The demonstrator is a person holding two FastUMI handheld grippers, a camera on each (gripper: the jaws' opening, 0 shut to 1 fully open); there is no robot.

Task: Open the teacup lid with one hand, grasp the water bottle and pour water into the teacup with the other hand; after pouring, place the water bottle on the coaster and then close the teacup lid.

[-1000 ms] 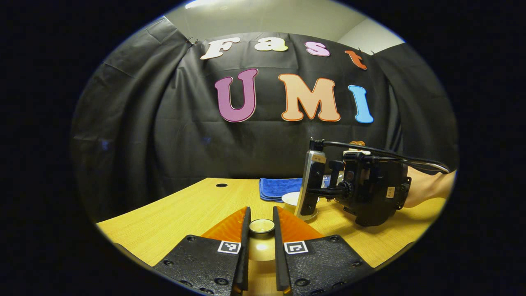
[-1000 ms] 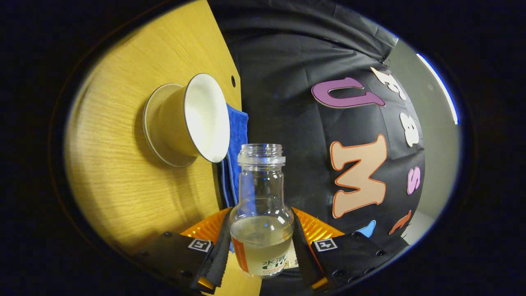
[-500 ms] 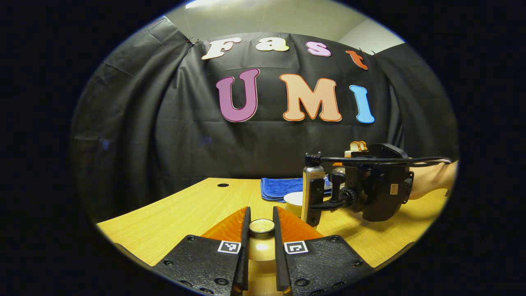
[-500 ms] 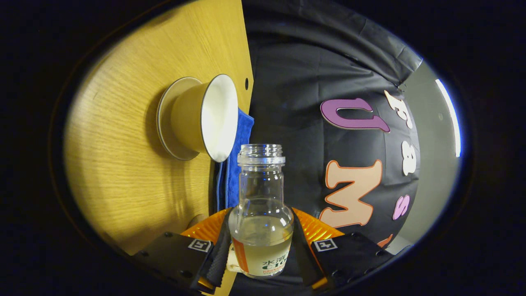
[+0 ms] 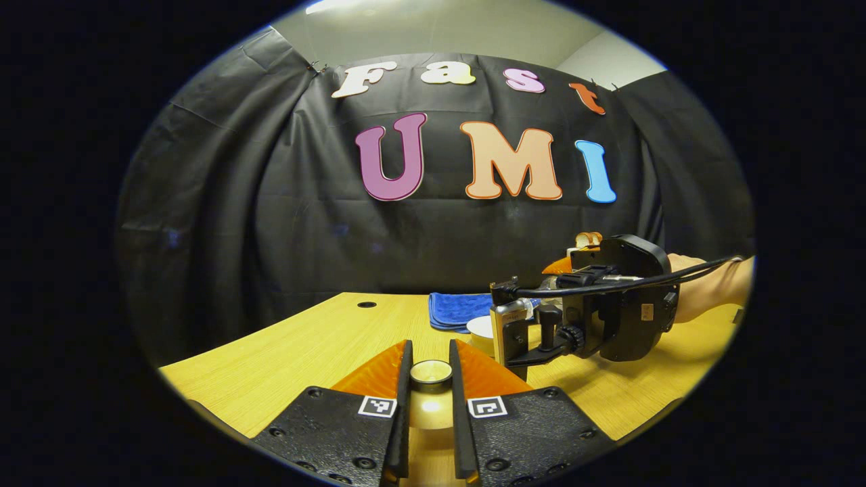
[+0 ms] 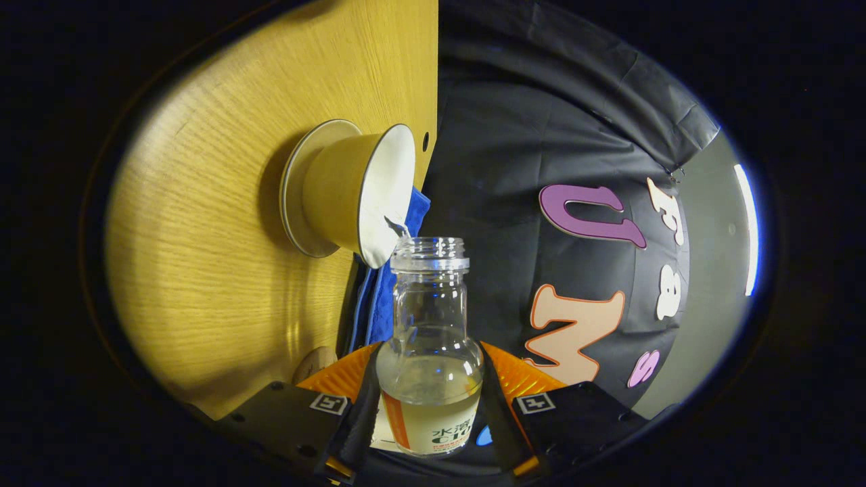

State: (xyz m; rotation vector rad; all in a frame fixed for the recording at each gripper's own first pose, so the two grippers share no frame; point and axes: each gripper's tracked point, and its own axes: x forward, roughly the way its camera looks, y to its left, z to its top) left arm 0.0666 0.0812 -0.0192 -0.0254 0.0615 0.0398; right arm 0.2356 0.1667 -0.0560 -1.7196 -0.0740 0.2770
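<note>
2 claws clamped: right claw (image 6: 428, 406) on part-filled bottle (image 6: 429, 352) by teacup (image 6: 352, 193); left claw (image 5: 430, 379) on lid (image 5: 431, 373).

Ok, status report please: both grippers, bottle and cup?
Left hand-held gripper shut on lid. Right hand-held gripper shut on bottle, tipped, mouth at cup rim. Nothing in the way.

We hold the teacup lid (image 5: 431, 373) by its knob between our left gripper (image 5: 430, 368) fingers at six o'clock. At four o'clock the right gripper (image 5: 585, 318) tilts over the teacup (image 5: 482, 329), a blue cloth (image 5: 457, 310) just behind on the table (image 5: 291, 352).
</note>
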